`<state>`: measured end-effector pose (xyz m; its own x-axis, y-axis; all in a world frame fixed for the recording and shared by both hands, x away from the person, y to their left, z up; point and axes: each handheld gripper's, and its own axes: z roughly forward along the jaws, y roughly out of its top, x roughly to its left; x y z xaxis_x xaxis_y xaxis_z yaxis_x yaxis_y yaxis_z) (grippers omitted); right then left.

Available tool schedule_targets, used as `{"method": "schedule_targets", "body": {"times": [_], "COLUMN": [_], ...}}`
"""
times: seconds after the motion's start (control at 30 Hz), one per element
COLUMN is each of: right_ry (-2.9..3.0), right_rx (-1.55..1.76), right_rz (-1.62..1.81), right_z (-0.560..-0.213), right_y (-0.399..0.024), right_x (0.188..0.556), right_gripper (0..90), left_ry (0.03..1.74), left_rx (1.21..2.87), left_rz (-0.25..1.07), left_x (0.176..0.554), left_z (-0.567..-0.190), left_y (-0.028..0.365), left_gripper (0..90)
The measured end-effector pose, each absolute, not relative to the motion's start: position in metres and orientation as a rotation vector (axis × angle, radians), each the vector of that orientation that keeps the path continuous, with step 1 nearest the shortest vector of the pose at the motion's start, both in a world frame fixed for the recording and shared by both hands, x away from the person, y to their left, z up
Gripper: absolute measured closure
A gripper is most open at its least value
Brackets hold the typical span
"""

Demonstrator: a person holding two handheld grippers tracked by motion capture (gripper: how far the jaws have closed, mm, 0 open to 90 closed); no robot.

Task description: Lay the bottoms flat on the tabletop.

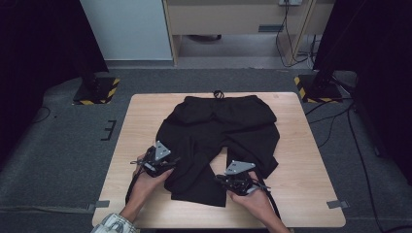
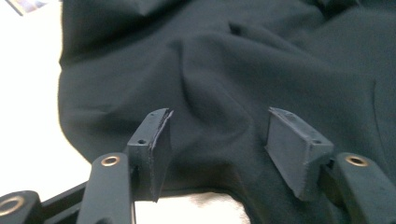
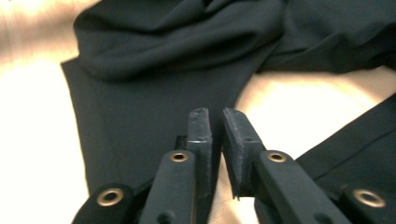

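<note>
Black shorts [image 1: 221, 131] lie flat on the wooden table [image 1: 301, 160], waistband at the far side and legs toward me. My left gripper [image 1: 167, 162] rests at the outer edge of the left leg. It is open, its pads [image 2: 156, 140] spread wide over the cloth [image 2: 219, 84] with nothing between them. My right gripper [image 1: 232, 180] sits at the inner edge of that same leg [image 1: 199, 187], near its hem. Its jaws stand almost together, pinched on the cloth edge [image 3: 154, 112], with a thin slit left between the pads [image 3: 200, 135].
The drawstring [image 1: 218, 93] loops off the waistband at the table's far edge. Bare wood shows between the two legs [image 3: 299, 107] and along both sides. Dark stands with yellow-black feet [image 1: 97, 90] flank the table on the grey carpet.
</note>
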<state>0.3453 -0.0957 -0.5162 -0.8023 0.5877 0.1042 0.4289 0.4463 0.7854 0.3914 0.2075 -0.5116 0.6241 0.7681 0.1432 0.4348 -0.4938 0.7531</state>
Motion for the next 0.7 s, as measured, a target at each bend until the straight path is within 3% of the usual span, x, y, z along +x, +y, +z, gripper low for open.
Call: {"method": "schedule_targets", "body": {"times": [0.07, 0.2, 0.3, 0.57, 0.7], "right_ry": [2.485, 2.474, 2.479, 2.499, 2.535], "right_rx": [0.919, 0.932, 0.929, 0.941, 0.928], "right_rz": [1.309, 1.3, 1.288, 1.246, 1.207], "right_z": [-0.515, -0.516, -0.517, -0.525, -0.531], "right_y": [-0.098, -0.101, -0.099, -0.089, -0.082], "right_x": [0.348, 0.351, 0.351, 0.355, 0.356], "right_gripper": [75.2, 71.8, 70.3, 64.7, 68.5], "left_ry": [0.937, 0.949, 0.943, 0.99, 1.018], "left_rx": [2.193, 2.257, 2.279, 2.118, 2.048], "left_rz": [0.588, 0.524, 0.507, 0.598, 0.637], "left_x": [0.392, 0.395, 0.395, 0.396, 0.4], "left_z": [-0.514, -0.518, -0.518, -0.501, -0.496], "left_y": [0.205, 0.203, 0.205, 0.222, 0.232], "left_gripper": [48.7, 73.2, 85.5, 86.1, 85.9]}}
